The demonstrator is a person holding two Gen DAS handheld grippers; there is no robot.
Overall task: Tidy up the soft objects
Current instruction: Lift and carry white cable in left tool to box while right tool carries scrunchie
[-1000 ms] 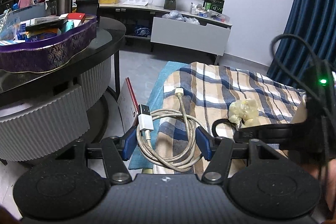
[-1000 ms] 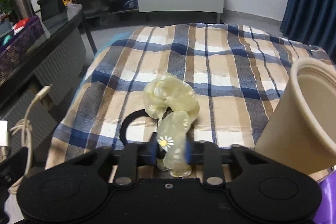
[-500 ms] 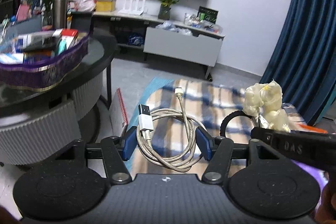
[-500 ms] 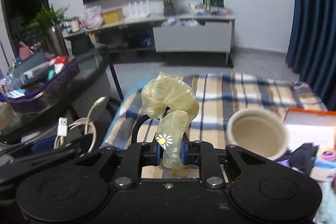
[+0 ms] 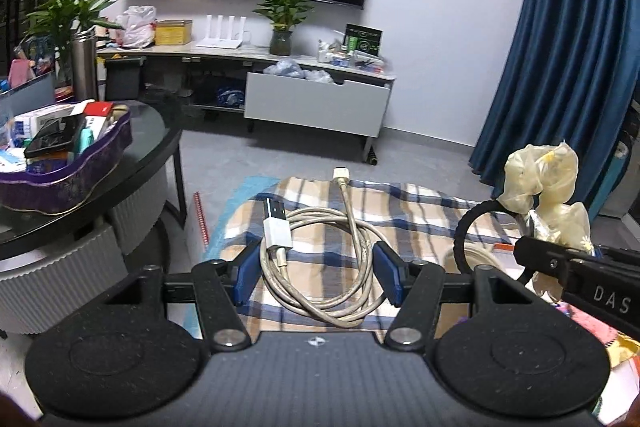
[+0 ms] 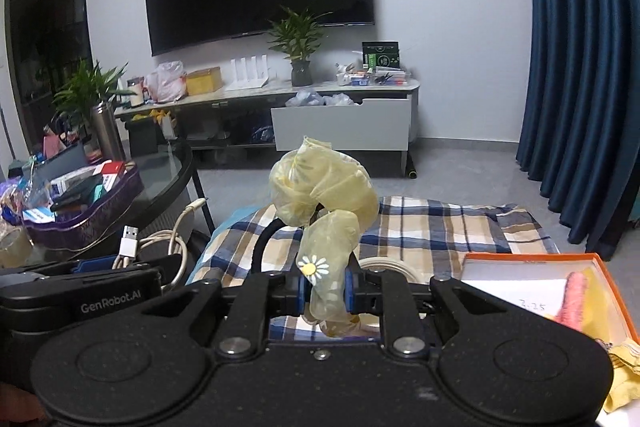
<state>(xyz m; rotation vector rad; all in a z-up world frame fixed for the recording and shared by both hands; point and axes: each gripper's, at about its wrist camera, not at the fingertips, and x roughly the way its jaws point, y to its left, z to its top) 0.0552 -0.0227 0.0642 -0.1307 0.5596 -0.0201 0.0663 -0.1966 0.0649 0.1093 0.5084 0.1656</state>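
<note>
My left gripper is shut on a coiled white USB cable and holds it in the air above the plaid cloth. My right gripper is shut on a pale yellow gauze hair tie with a daisy on a black elastic loop, held up high. The hair tie also shows at the right of the left wrist view. The cable and left gripper show at the left of the right wrist view.
An orange-rimmed box with soft items lies at lower right. A beige cup's rim peeks behind my right fingers. A round dark table with a purple tray stands left. A TV cabinet and blue curtains are behind.
Both grippers have risen well above the plaid cloth, each carrying its object. The hair tie has left the cloth, and the cup has dropped below the right gripper.
</note>
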